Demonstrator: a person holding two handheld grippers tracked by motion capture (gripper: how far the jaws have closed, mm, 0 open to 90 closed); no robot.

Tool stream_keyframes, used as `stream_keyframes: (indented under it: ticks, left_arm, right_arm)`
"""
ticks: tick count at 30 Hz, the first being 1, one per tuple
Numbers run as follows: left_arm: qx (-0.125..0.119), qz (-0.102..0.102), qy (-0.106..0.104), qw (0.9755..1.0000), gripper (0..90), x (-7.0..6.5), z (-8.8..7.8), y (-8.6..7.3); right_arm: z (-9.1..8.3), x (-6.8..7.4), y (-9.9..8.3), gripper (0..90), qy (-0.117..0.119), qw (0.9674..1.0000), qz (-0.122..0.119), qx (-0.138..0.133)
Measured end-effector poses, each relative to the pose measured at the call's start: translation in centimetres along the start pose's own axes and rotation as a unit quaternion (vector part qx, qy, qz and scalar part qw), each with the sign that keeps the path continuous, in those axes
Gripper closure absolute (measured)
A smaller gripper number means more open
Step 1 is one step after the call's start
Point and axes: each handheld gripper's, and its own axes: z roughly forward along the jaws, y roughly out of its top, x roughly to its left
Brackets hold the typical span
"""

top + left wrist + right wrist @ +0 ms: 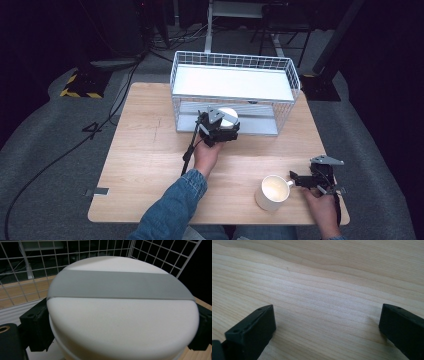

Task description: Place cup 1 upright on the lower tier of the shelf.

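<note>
Lid [122, 315], round, white, grey band running jaw to jaw, sits clamped flat in left gripper [223, 131]. Right gripper [327, 332] gapes wide, holding nothing, above bare table [324, 285].

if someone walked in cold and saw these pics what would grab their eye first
Probably the white wire rack at the table's far side, with the left gripper at its open lower shelf clamping a round white container with a grey band. Next, the white mug near the front edge, beside the open right gripper.

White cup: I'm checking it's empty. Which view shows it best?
The high view: the cup sits near the right gripper, its pale inside facing up. The gripper views show a banded container and table instead.
</note>
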Motion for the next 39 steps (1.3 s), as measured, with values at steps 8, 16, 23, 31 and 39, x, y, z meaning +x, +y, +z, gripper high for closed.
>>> stream_keyframes:
  ticks: [8,16,23,31,39]
  left_arm:
    - [-0.013,-0.006,0.016,0.9998,6.7,0.4,2.3,-0.2]
    - [-0.031,-0.018,0.023,0.9991,6.7,1.0,3.7,-0.2]
    - [-0.028,-0.023,0.035,0.9987,6.7,1.5,5.1,-0.5]
    - [-0.038,-0.015,0.048,0.998,6.7,1.6,6.4,-0.4]
    - [-0.044,-0.015,0.054,0.9975,6.6,1.4,6.7,-0.6]
  right_arm:
    - [0.0,0.0,0.0,0.8,0.0,1.0,0.0,0.0]
    - [0.0,0.0,0.0,0.8,0.001,1.0,-0.003,0.0]
    - [0.0,0.0,0.0,0.9,0.003,1.0,-0.004,0.0]
    - [0.0,0.0,0.0,0.8,0.003,1.0,-0.004,0.0]
    - [0.0,0.0,0.0,0.8,0.003,1.0,-0.004,0.0]
